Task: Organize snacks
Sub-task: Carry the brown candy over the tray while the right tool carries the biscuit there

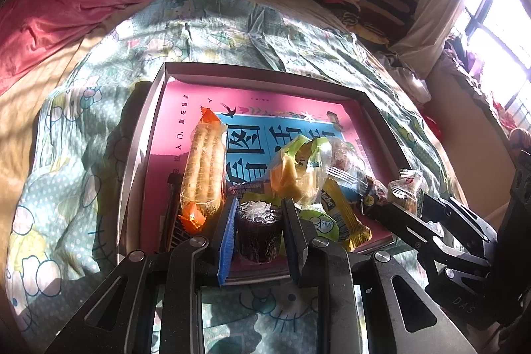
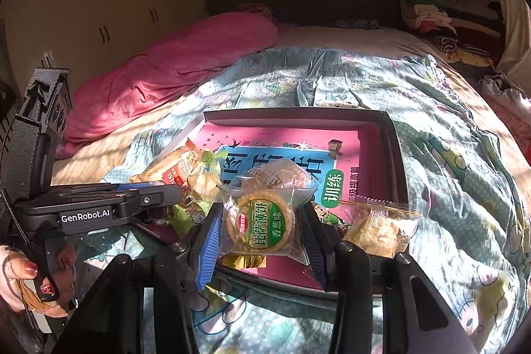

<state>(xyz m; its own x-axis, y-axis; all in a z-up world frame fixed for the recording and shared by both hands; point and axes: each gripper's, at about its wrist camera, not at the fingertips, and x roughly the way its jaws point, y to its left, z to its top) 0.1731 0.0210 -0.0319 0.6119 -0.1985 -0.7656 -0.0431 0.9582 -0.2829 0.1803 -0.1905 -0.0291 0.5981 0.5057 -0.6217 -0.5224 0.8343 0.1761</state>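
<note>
A shallow grey box [image 1: 265, 72] with a pink and blue printed bottom lies on the bed. In it lie an orange biscuit pack [image 1: 202, 175], a green and yellow packet [image 1: 298, 171] and a yellow bar [image 1: 345, 214]. My left gripper [image 1: 259, 221] is shut on a small dark brown wrapped cake [image 1: 259, 238] over the box's near edge. My right gripper [image 2: 262, 228] is shut on a clear packet of round crackers with a green label [image 2: 262, 224], held above the near edge of the box [image 2: 298, 115]. That gripper also shows in the left wrist view [image 1: 403, 203].
A cartoon-print quilt [image 2: 431, 155] covers the bed, with a pink blanket [image 2: 172, 72] at the back left. Another clear snack packet [image 2: 381, 228] lies at the box's near right corner. A hand with red nails [image 2: 30, 274] holds the left gripper [image 2: 172, 193]. Clothes are piled at the headboard.
</note>
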